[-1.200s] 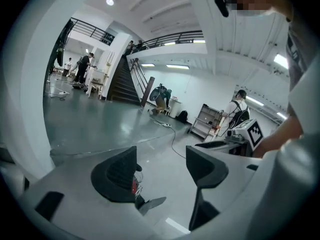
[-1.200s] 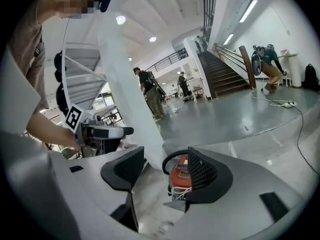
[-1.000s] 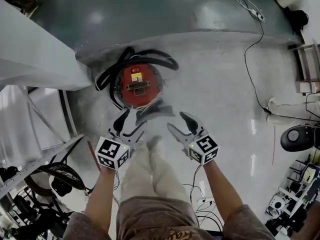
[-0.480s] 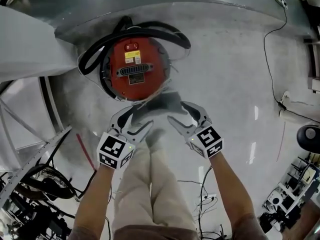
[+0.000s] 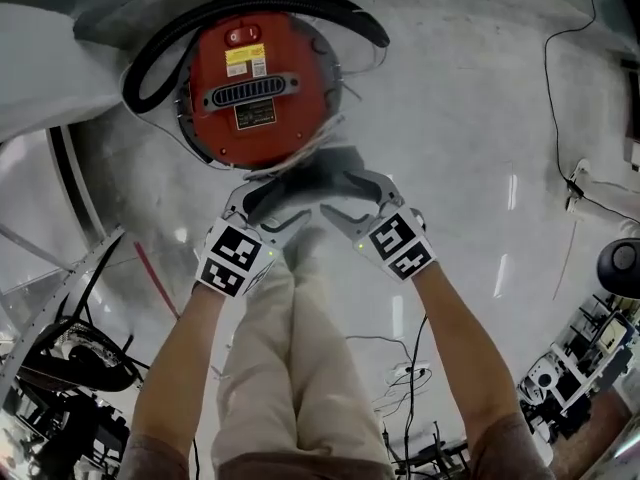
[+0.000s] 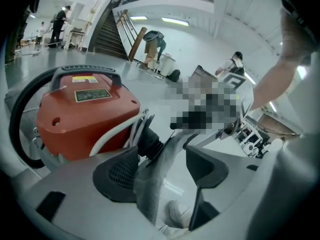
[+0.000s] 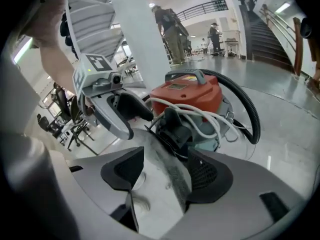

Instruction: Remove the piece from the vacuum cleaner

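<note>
A red vacuum cleaner (image 5: 250, 78) stands on the floor with a black hose (image 5: 300, 3) looped round it. A flat grey piece (image 5: 312, 181) sticks out of its black socket (image 7: 172, 126) toward me. My left gripper (image 5: 265, 210) is open, and the grey piece (image 6: 155, 179) passes between its jaws, close to the left pad. My right gripper (image 5: 355, 200) is open too, with the grey piece (image 7: 170, 169) running between its jaws against the right pad. The two grippers face each other across the piece; the left gripper (image 7: 112, 109) shows in the right gripper view.
A white cord (image 7: 200, 116) is wound over the vacuum's front. My legs (image 5: 290, 338) and shoes are right below the grippers. A white stair frame (image 5: 50, 78) stands at the left, with cables (image 5: 570, 118) and equipment (image 5: 620, 268) on the floor at the right.
Both grippers have moved forward to the vacuum and now straddle the grey piece. The vacuum shows larger and nearer in the head view.
</note>
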